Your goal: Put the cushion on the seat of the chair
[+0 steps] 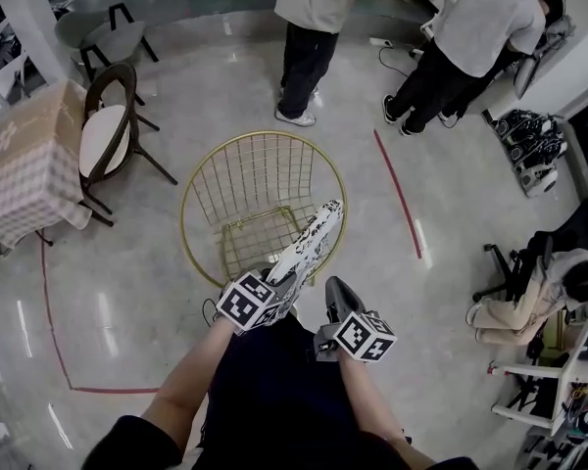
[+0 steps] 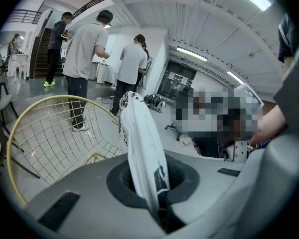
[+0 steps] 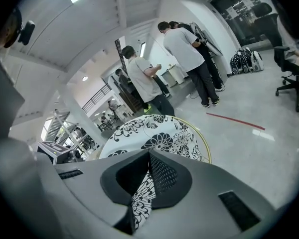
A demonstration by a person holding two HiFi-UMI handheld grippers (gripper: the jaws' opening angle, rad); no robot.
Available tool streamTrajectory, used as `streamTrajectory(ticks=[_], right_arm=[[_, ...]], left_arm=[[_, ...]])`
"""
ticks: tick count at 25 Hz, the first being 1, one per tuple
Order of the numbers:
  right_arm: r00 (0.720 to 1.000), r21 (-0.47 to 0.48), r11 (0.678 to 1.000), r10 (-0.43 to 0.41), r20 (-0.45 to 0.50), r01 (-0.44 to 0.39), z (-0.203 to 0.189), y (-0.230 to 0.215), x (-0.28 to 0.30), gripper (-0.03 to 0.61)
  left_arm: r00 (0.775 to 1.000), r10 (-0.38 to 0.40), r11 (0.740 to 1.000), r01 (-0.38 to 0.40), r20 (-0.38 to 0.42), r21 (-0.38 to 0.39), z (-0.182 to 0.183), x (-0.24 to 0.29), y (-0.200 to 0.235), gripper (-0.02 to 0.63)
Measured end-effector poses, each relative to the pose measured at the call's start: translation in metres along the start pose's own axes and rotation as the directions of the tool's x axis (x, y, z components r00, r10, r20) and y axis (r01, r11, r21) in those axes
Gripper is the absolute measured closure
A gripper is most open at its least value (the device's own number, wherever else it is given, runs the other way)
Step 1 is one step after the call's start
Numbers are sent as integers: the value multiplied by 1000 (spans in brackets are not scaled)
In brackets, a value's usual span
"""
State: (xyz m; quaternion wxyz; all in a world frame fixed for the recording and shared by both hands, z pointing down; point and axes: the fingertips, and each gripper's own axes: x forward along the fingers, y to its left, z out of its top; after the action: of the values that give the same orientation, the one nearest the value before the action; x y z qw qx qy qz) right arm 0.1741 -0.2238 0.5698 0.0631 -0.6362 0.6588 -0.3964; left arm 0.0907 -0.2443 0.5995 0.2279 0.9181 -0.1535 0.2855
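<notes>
Shiny grey floor [image 1: 127, 292] lies under a gold wire chair [image 1: 255, 174] shaped like a basket. The left gripper [image 1: 282, 284] has its jaws pinched shut on the edge of the black-and-white flower cushion [image 1: 309, 243]. The right gripper [image 1: 335, 294] pinches it too, close beside. The cushion sticks out past both sets of fingers, over the chair's seat.
</notes>
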Motion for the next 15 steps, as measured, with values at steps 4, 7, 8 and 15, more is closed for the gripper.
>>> streamTrajectory(ticks=[4,7,8,15], right_arm=[[1000,-3,1000,15,-13,-16,5,0,9,574],[999,-7,1000,28,-28,-28,5,2,18,574],[999,-7,999,33,-34,-33,5,3,20,574],[995,-10,998,55,-78,-56,1,6,34,574]], left_arm=[[1000,10,1000,-10,-20,8,1,11,8,577],[999,22,1000,-21,-30,8,1,18,17,577],[999,25,1000,-24,-36,8,0,19,20,577],[994,64,996,-57,-94,72,-6,26,49,577]])
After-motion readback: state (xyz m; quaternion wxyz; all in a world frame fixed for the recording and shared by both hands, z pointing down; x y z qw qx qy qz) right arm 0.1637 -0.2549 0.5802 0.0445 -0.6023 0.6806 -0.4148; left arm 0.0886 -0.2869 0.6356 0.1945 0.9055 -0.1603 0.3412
